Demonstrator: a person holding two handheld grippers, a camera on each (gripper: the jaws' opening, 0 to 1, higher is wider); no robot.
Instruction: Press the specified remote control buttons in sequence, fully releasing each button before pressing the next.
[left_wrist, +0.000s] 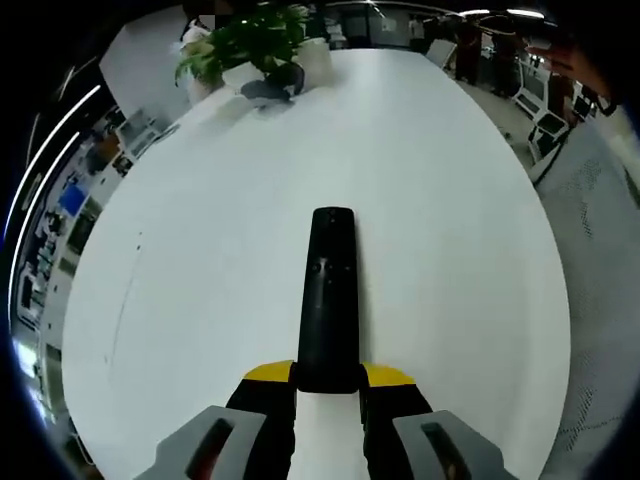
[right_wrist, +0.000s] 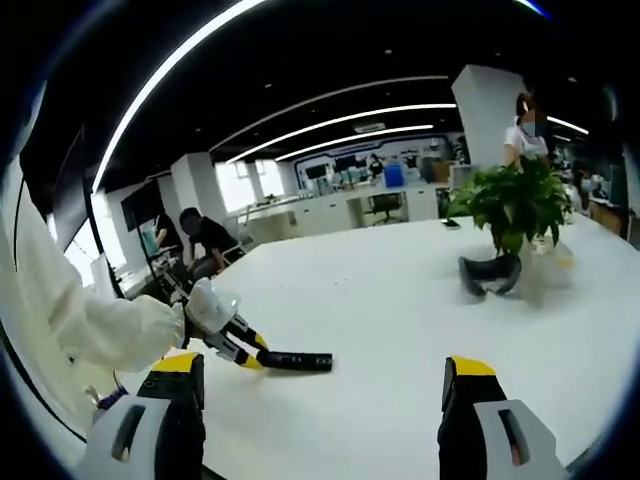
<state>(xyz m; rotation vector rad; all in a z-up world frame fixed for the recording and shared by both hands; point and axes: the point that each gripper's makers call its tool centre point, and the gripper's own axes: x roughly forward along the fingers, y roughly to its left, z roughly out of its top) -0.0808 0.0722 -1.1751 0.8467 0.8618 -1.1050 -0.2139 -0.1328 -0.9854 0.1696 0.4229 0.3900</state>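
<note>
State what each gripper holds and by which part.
The left gripper holds the black remote control by its near end, between its jaws. The right gripper holds nothing; its jaws stand open.

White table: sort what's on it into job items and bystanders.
For the job:
- black remote control, clamped at its near end by the left gripper
- right gripper, open, hanging above the table

Just lying about:
- potted plant at the far end
- dark curved object beside the plant; I cannot tell what it is
</note>
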